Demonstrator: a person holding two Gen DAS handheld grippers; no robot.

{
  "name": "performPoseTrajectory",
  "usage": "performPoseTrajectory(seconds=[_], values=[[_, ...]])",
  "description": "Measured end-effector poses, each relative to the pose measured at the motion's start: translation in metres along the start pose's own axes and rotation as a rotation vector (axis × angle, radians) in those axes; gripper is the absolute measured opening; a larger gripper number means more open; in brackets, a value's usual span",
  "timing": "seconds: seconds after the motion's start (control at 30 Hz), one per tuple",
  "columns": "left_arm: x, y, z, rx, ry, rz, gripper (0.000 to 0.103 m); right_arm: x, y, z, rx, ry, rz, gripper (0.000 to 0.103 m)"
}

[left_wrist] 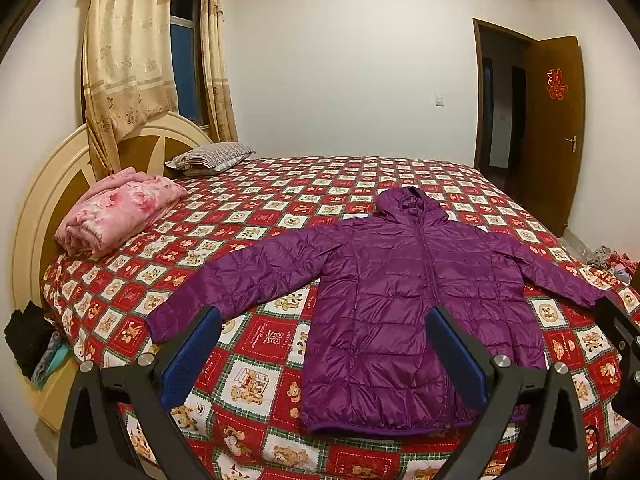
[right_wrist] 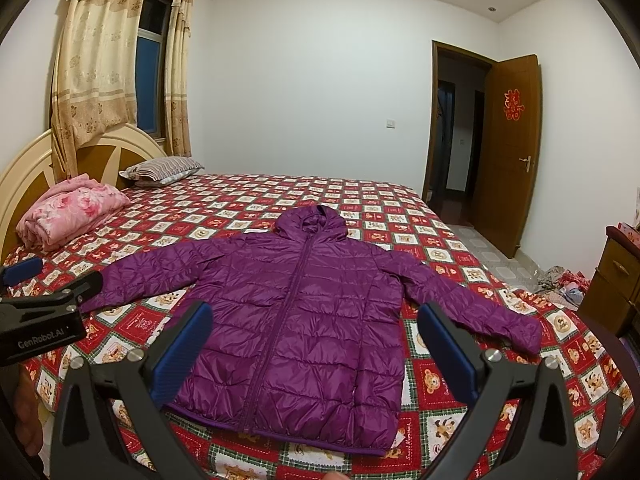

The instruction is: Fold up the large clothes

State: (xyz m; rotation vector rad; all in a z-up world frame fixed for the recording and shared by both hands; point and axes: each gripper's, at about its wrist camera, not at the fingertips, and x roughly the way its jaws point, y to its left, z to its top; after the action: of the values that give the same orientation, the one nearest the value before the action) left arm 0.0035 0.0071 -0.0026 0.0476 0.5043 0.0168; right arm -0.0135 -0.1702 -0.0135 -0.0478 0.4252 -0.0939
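A purple hooded puffer jacket (left_wrist: pixel 400 292) lies flat and zipped on the bed, sleeves spread out, hood toward the far side; it also shows in the right wrist view (right_wrist: pixel 304 320). My left gripper (left_wrist: pixel 324 320) is open and empty, held above the bed near the jacket's hem and left sleeve cuff (left_wrist: pixel 160 320). My right gripper (right_wrist: pixel 316 316) is open and empty, above the jacket's lower half. The left gripper's body also shows at the left edge of the right wrist view (right_wrist: pixel 44 320).
The bed has a red checked teddy-bear sheet (left_wrist: pixel 260 344). A folded pink quilt (left_wrist: pixel 116 212) and a striped pillow (left_wrist: pixel 212 156) lie by the headboard (left_wrist: pixel 36 208). An open wooden door (right_wrist: pixel 508 152) is at the right, a wooden cabinet (right_wrist: pixel 616 280) and floor clutter (right_wrist: pixel 560 280) beside the bed.
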Motion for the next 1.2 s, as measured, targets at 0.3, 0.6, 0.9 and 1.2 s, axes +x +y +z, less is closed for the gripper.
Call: performPoseTrajectory(seconds=[0.3, 0.6, 0.9, 1.2], values=[[0.0, 0.001, 0.001, 0.001, -0.002, 0.0, 0.102, 0.0, 0.001, -0.002, 0.001, 0.001, 0.0, 0.103], [0.002, 0.001, 0.0, 0.008, -0.003, -0.01, 0.102, 0.001, 0.001, -0.003, 0.006, 0.009, 0.01, 0.103], [0.06, -0.027, -0.003, 0.104, 0.005, -0.028, 0.102, 0.056, -0.04, -0.031, 0.107, 0.166, -0.007, 0.103], [0.172, -0.053, 0.001, 0.175, 0.113, 0.009, 0.102, 0.109, -0.173, -0.063, 0.321, 0.296, -0.262, 0.098]])
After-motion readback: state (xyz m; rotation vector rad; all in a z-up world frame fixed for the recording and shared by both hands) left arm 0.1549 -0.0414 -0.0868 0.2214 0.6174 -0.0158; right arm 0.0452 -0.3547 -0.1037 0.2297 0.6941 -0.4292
